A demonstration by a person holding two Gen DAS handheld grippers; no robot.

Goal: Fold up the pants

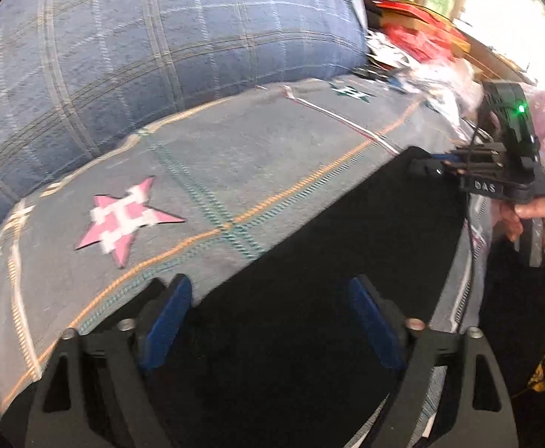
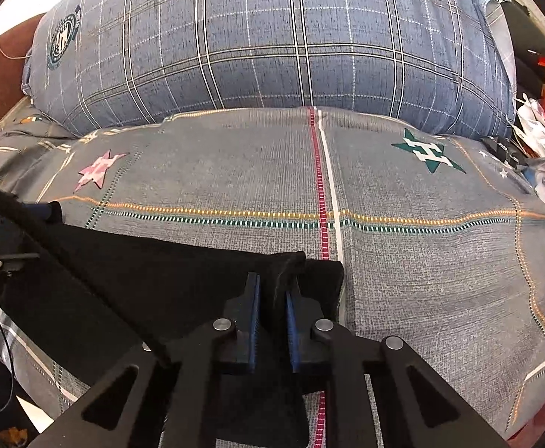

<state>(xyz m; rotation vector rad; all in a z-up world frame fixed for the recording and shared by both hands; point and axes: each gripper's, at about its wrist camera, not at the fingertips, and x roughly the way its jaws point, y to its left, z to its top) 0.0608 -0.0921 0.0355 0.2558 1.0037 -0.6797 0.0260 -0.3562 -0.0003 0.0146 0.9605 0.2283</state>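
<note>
Black pants (image 1: 310, 261) lie flat on a grey patterned bedspread (image 1: 235, 156). My left gripper (image 1: 270, 298) is open, its blue pads wide apart just above the pants' near end. My right gripper (image 2: 272, 295) is shut on a bunched fold of the black pants (image 2: 160, 261) at their far right end; the fabric rises between the blue pads. The right gripper also shows in the left wrist view (image 1: 427, 168), held by a hand at the pants' far corner. The left gripper's tip (image 2: 52, 211) peeks in at the left of the right wrist view.
A large blue plaid pillow (image 2: 272, 37) lies along the back of the bed. Red packages, papers and plastic bags (image 1: 422, 37) pile up at the far right. A pink star (image 1: 127, 216) and a green star (image 2: 427, 151) mark the bedspread (image 2: 422, 242).
</note>
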